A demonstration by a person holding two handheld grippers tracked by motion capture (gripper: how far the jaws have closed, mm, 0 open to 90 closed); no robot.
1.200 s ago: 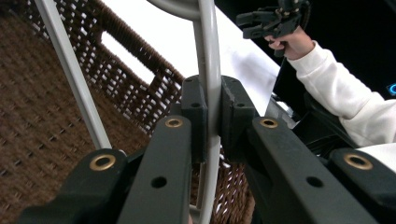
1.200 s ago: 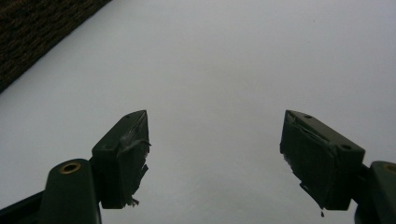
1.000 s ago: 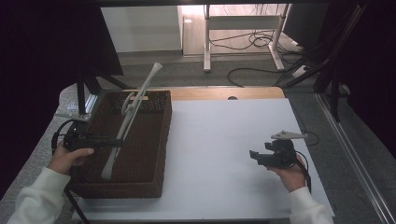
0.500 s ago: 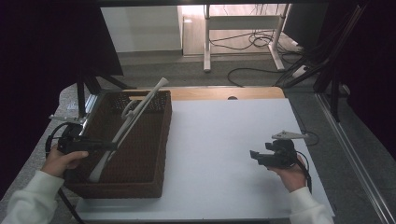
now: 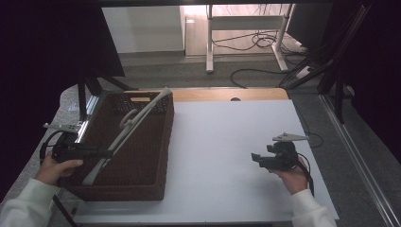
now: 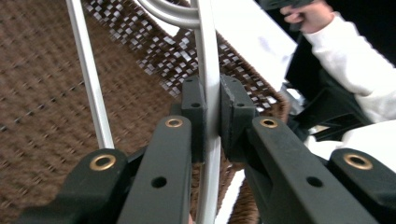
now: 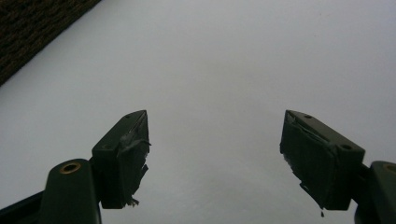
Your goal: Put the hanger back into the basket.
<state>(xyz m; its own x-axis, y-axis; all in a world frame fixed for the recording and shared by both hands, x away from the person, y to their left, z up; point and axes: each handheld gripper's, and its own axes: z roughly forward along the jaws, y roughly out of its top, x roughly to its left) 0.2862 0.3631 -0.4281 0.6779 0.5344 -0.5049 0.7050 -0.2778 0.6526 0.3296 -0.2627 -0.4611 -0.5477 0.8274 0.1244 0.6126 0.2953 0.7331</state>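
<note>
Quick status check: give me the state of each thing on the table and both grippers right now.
White hanger: tilted, upper end past the basket rim, clamped.
Woven basket: upright, on the table's left.
Left gripper: shut on the hanger's bar.
Right gripper: open, empty, over the white table.

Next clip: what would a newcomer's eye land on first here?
Probably the long white hanger, slanting up out of the brown woven basket at the table's left, clamped by the left gripper. Next, the right gripper, jaws wide apart above the bare white tabletop.
</note>
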